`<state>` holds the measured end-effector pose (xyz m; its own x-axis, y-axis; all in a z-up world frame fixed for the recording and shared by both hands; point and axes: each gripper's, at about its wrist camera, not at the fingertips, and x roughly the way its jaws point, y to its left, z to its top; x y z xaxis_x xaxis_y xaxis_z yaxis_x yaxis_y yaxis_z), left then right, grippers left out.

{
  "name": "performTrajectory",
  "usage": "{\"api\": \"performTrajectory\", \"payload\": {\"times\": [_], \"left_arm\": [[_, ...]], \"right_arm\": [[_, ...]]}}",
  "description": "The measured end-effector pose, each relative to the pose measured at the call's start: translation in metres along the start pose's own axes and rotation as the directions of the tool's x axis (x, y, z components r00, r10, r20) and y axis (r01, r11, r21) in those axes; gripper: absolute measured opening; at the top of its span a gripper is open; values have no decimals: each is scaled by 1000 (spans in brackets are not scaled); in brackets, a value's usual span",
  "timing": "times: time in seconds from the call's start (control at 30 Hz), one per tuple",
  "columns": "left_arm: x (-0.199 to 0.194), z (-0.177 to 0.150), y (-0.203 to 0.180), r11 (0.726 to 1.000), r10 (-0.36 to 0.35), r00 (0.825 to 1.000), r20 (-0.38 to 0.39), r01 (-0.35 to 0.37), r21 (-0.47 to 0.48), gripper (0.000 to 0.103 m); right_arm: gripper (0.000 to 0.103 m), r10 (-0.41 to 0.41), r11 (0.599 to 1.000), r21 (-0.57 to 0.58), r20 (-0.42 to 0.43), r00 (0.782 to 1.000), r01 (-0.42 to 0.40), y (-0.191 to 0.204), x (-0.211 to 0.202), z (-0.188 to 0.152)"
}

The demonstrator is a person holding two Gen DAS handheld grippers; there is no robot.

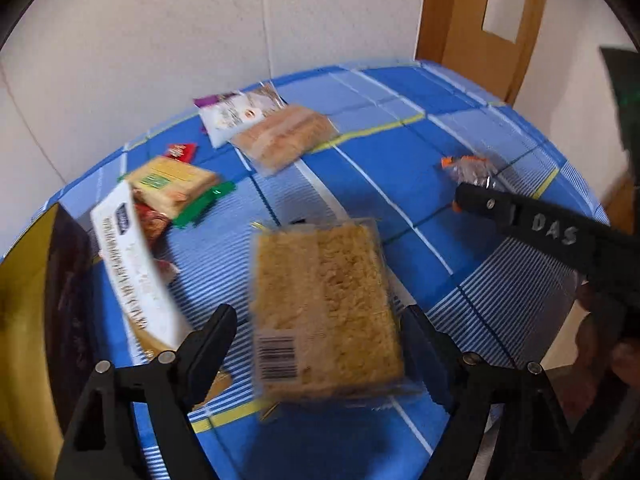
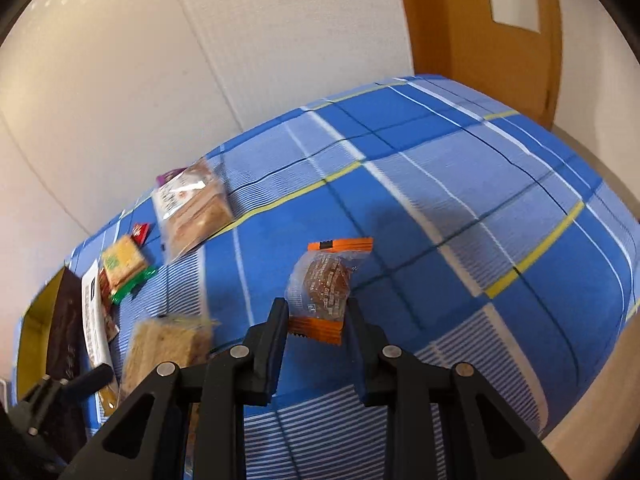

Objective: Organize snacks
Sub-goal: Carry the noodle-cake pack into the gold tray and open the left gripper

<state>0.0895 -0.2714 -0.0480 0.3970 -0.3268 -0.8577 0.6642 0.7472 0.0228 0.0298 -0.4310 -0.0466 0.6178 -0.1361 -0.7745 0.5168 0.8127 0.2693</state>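
Left wrist view: surface (image 1: pixel 400 152) under a blue checked cloth, largest element, filling the frame from 9 to 3 o'clock. At 9 o'clock, a yellow box (image 1: pixel 24 300) with a dark pack and a white printed pack (image 1: pixel 132 276) leaning at its edge. At centre, toward 6 o'clock, the noodle block (image 1: pixel 324 312) in clear wrap, barcode facing up, lying between the fingers of the left tool (image 1: pixel 320 332); the tool is released, both pads standing apart from the wrap. At 11 o'clock, a clear bag of wafers (image 1: pixel 284 136) overlapping a white pouch (image 1: pixel 228 116). At 10 o'clock, a cracker pack (image 1: pixel 172 184) with green ends, and beyond it a small red sweet (image 1: pixel 182 151).

Right wrist view: right tool (image 2: pixel 316 312) clenched on the brown biscuit (image 2: pixel 324 284) in an orange-edged clear wrapper, pads pressing both sides, the wrapper raised above the cloth. Wooden door (image 2: pixel 480 40) at 1 o'clock.
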Motion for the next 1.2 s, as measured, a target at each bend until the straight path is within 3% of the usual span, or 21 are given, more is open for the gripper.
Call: {"api": "performTrajectory", "payload": {"times": [0.1,0.27,0.43,0.7,0.9,1.2], "left_arm": [[8,-5,-1,1000,-11,1000,4,11,0,75],[-1,-14,2,1000,-14,999,41,15,-6,75],[-36,-26,19,997,-42,988,146,52,-62,75],[-84,-37,73,982,-24,975,222,65,-179,75],[-112,-49,142,961,62,972,229,4,-277,75],[-103,-73,250,900,237,967,92,-183,-395,75]], "right_arm": [[28,2,1000,-13,-10,1000,-2,1,2,-1],[28,-3,997,-83,-7,1000,3,15,1,-4],[28,13,990,-138,6,1000,-12,32,0,-7],[28,79,980,-184,17,997,-75,66,-4,-11],[28,140,959,-256,38,989,-126,102,-9,-19],[28,206,928,-328,52,977,-179,138,-14,-29]]}}
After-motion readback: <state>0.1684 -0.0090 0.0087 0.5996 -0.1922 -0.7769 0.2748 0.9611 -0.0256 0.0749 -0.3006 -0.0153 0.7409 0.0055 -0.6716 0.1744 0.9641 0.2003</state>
